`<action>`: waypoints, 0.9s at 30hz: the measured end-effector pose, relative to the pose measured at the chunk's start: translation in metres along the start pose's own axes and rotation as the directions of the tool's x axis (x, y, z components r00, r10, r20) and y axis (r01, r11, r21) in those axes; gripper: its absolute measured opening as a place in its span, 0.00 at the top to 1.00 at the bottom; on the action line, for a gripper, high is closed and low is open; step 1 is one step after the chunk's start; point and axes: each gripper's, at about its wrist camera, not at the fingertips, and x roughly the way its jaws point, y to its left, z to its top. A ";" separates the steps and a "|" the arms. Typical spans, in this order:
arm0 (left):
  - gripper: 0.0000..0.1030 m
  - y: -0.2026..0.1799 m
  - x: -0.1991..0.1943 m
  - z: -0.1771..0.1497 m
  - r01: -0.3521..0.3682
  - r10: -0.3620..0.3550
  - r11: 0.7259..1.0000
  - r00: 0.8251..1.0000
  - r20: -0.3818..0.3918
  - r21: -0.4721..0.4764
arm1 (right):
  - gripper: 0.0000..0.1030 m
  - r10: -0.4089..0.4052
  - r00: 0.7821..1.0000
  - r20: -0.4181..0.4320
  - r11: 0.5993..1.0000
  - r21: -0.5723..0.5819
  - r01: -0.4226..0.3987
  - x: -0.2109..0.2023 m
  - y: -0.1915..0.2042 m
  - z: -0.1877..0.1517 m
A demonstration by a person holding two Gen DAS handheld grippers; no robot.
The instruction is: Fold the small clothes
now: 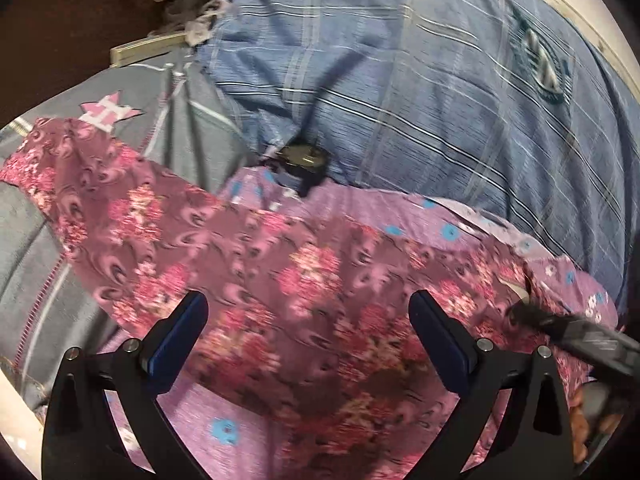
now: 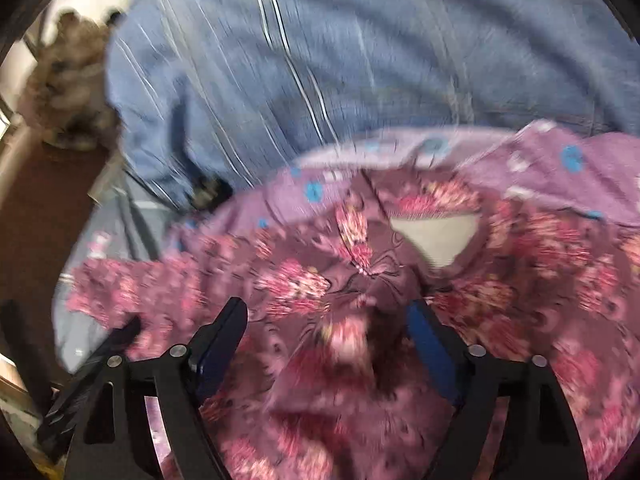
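- Covering the whole work surface: blue plaid cloth (image 1: 440, 92), rumpled.
- Lying on it, still spread and unfolded: lilac dotted garment (image 1: 224, 432) beneath, floral maroon garment (image 1: 248, 248) on top, neckline (image 2: 436, 236) showing, one end trailing off sideways.
- Judging by that, folding barely begun; all folds remaining.
- Hovering above the floral fabric: left gripper (image 1: 308, 312), jaws apart, empty.
- Poised likewise: right gripper (image 2: 328, 320), jaws apart around bunched fabric, no clamp visible.

Floral garment (image 1: 248, 240) atop dotted garment (image 1: 448, 228), checked shirt (image 1: 420, 92) behind.
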 end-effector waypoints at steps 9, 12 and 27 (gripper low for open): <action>0.02 0.074 -0.011 0.013 -0.015 0.019 0.988 0.999 0.028 -0.155 | 0.87 0.246 0.962 0.116 0.926 -0.321 -0.198 -0.063 0.098 -0.010; 0.02 0.091 -0.015 0.013 -0.016 0.024 0.980 0.999 0.040 -0.196 | 0.37 0.384 0.920 0.082 0.879 -0.338 -0.337 -0.063 0.111 -0.003; 0.02 0.018 -0.001 0.000 0.049 -0.049 0.999 0.999 0.021 0.023 | 0.60 -0.081 0.953 0.293 0.997 0.012 0.081 -0.109 -0.056 -0.064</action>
